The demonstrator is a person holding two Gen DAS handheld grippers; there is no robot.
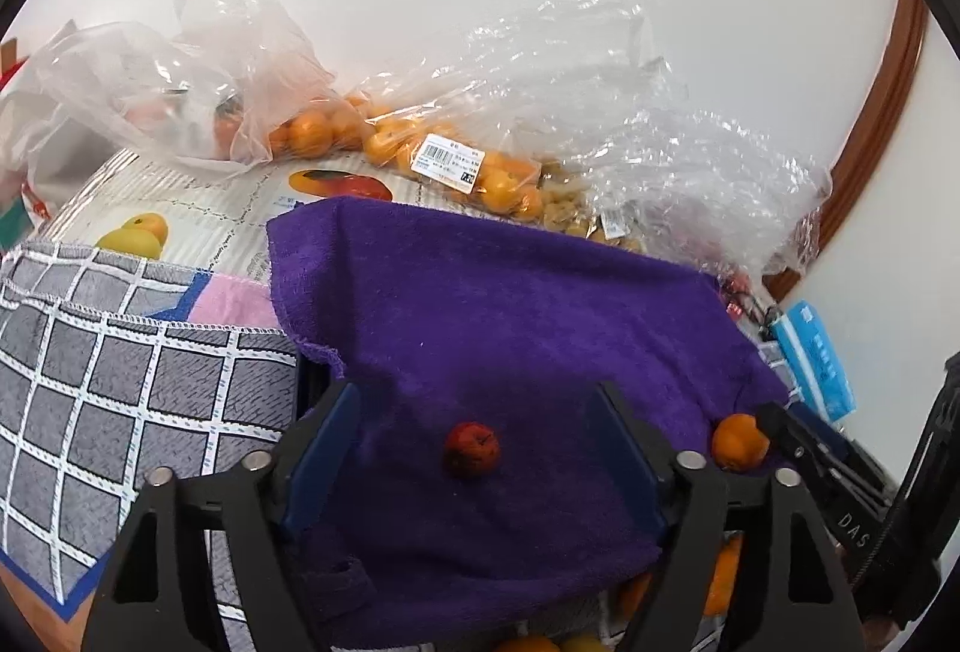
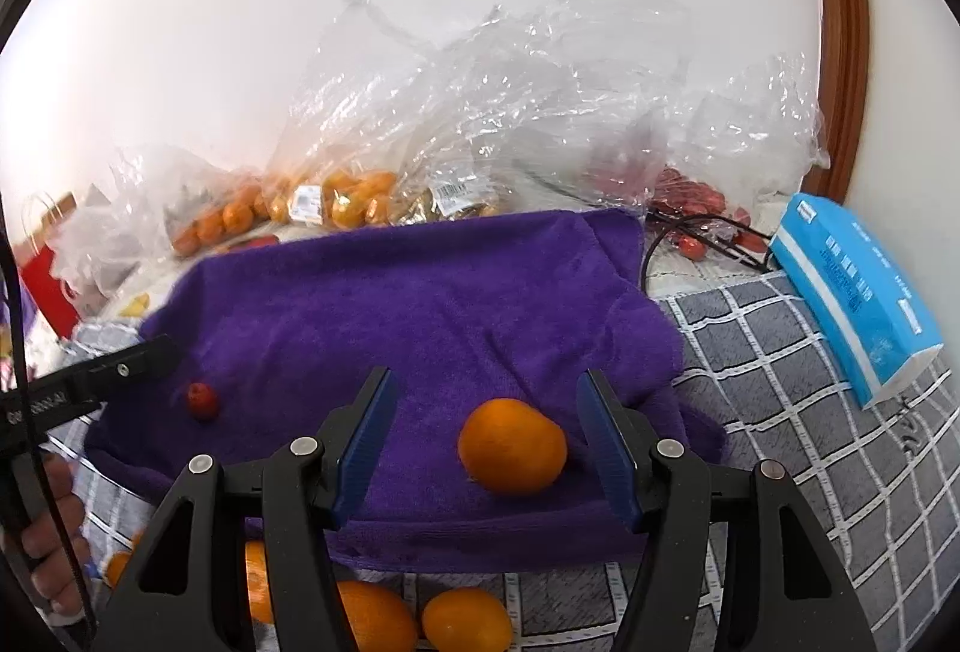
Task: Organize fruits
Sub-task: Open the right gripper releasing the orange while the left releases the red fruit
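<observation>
A purple towel (image 1: 480,304) lies spread on the table; it also shows in the right wrist view (image 2: 420,304). A small red fruit (image 1: 471,449) sits on it between the fingers of my open left gripper (image 1: 474,448), untouched. It also shows in the right wrist view (image 2: 202,400). An orange (image 2: 512,445) sits on the towel between the fingers of my open right gripper (image 2: 486,442), untouched. The same orange (image 1: 739,442) shows at the towel's right edge in the left wrist view, beside the right gripper's finger (image 1: 804,442).
Clear plastic bags of oranges (image 1: 384,135) and other fruit lie along the wall. A blue tissue pack (image 2: 852,292) lies at right on a grey checked cloth (image 2: 810,382). Loose oranges (image 2: 465,619) lie below the towel's near edge. A red bag (image 2: 48,268) stands at left.
</observation>
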